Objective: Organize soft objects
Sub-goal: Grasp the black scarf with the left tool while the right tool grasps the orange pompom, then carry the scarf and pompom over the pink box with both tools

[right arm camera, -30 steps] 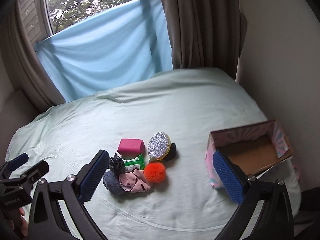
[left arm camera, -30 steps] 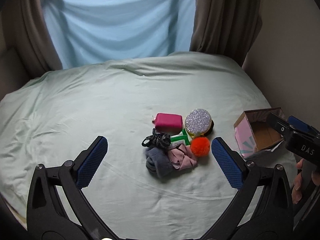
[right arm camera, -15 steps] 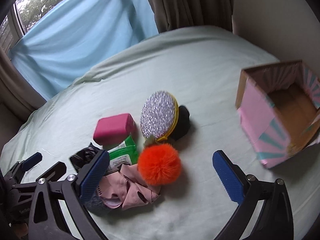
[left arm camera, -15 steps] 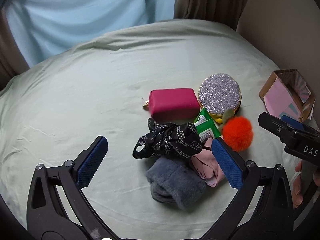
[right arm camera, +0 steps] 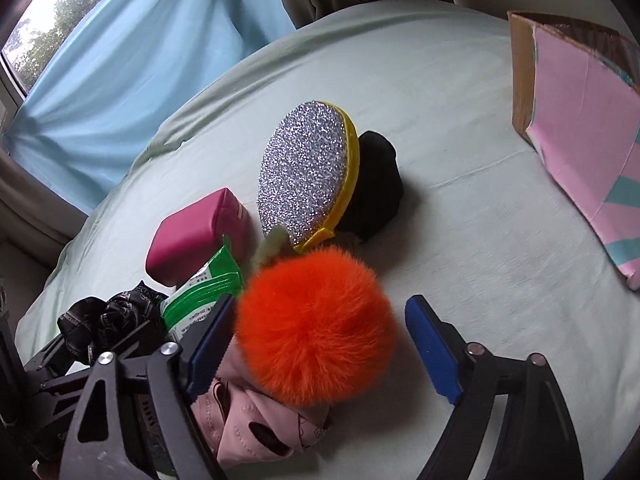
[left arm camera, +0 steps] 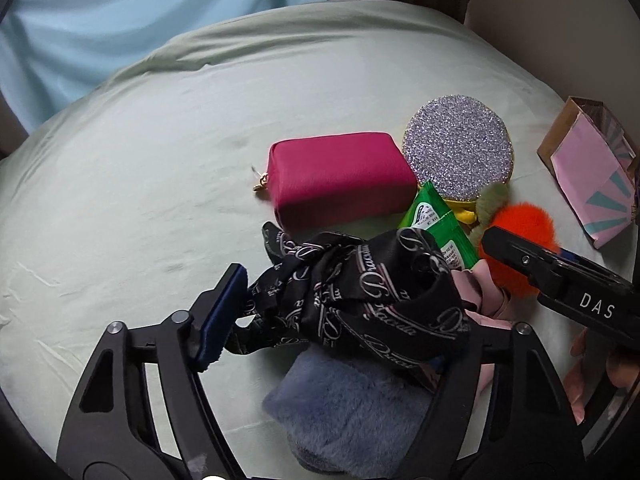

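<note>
Left gripper straddling black scarf atop the pile on the bed, jaws just closing, grip not yet certain. Right gripper likewise narrowing around orange pompom, right pad clear, for transfer to box.

Black scarf with white script lettering; orange pompom; magenta pouch; silver-glitter disc, yellow-edged; pale green bedsheet; pink box.

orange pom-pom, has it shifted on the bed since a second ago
No. The orange pom-pom still sits just below the glitter pouch; only the camera came closer.
</note>
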`<action>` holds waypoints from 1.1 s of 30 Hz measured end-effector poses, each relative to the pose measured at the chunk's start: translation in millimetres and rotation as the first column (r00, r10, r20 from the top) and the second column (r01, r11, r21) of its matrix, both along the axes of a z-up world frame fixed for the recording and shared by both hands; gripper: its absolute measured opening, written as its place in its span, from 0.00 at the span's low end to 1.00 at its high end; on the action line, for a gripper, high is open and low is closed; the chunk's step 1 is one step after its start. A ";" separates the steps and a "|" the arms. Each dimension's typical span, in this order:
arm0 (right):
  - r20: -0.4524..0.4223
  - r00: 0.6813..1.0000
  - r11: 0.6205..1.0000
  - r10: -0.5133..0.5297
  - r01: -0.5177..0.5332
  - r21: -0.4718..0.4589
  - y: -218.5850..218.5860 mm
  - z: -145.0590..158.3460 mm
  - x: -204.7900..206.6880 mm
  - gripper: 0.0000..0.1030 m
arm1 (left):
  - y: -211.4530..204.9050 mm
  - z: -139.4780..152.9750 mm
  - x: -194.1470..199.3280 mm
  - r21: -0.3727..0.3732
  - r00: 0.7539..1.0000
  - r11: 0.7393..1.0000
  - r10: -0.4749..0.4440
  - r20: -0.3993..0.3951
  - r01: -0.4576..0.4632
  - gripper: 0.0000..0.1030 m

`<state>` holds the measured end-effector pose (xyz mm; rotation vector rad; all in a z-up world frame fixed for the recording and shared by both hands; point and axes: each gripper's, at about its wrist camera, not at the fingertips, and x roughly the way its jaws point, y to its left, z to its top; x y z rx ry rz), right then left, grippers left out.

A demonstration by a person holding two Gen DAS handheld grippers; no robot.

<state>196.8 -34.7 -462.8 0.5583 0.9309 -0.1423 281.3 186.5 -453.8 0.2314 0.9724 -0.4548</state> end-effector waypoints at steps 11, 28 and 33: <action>-0.002 1.000 0.999 0.027 -0.027 0.045 -1.8 -8.5 5.9 0.35 | 11.8 -0.5 7.2 0.005 0.999 0.999 0.050 -0.021 -0.050 0.36; 0.069 0.994 0.996 0.083 -0.081 -0.039 -2.7 70.6 -22.3 0.35 | 28.9 84.6 -23.6 0.000 0.990 0.990 0.138 0.036 -0.138 0.34; 0.081 0.990 0.992 0.119 -0.114 -0.060 -6.9 120.7 -32.5 0.34 | 24.0 135.1 -39.5 -0.018 0.983 0.985 0.174 0.052 -0.173 0.34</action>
